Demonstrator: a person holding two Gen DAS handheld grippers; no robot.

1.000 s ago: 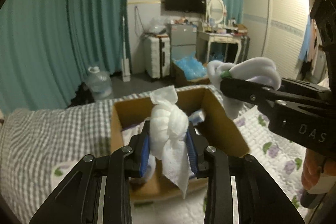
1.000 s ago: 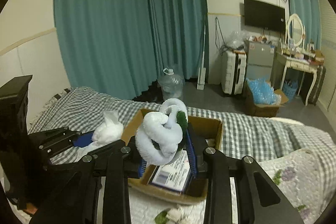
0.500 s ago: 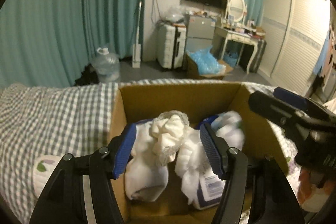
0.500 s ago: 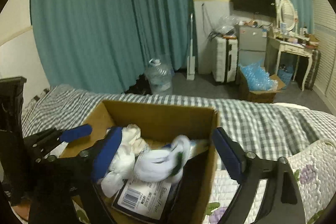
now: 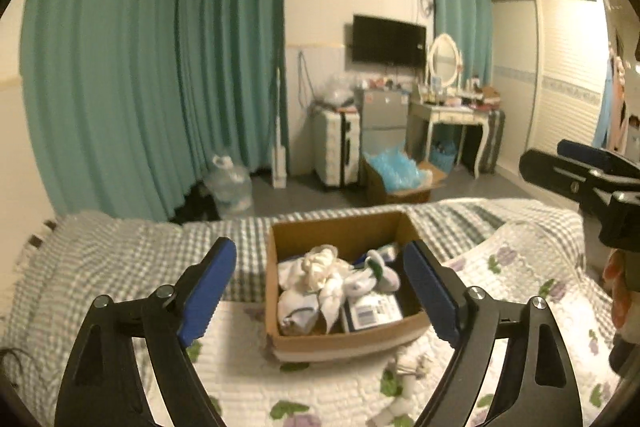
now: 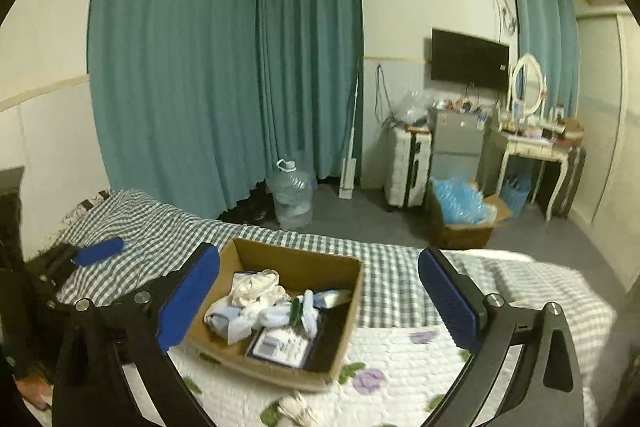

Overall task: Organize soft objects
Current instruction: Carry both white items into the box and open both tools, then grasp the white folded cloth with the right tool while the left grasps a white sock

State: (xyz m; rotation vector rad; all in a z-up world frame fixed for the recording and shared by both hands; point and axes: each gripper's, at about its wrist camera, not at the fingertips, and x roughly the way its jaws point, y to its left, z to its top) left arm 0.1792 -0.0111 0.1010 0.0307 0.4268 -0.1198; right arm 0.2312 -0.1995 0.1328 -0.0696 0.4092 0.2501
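**Both tools wide open above the filled box**

Left tool [image 5: 320, 287]: blue pads spread far apart, nothing between them, jaws just opened; frames the cardboard box [image 5: 344, 341] from above. Right tool [image 6: 320, 295]: likewise gaping and empty, jaws also just opened, straddling the same box in its own view.

Inside the box: a heap of white soft bundles [image 5: 320, 279], knotted and tangled, hard to separate one from another; among them a rolled white piece with a green patch [image 5: 376, 267], partly buried. Beside the heap, toward the right and near side, a flat labelled packet [image 5: 374, 311], print too small to read. Box floor mostly covered; far inner wall bare.

Box on the bed, half on the floral quilt [image 5: 248, 367], half against the grey checked blanket [image 5: 120, 259] on the left and far side. Just near of the box, a small white crumpled thing [image 5: 408, 367] on the quilt, blurred, cut by the tool arm; kind unclear.

At the right edge of the left view, only the tips of the other tool and a sliver of a hand [image 5: 616, 291], mostly cut off. Far behind: teal curtains [image 5: 160, 67], water jug [image 5: 230, 183] on the floor, wall TV [image 5: 388, 41].
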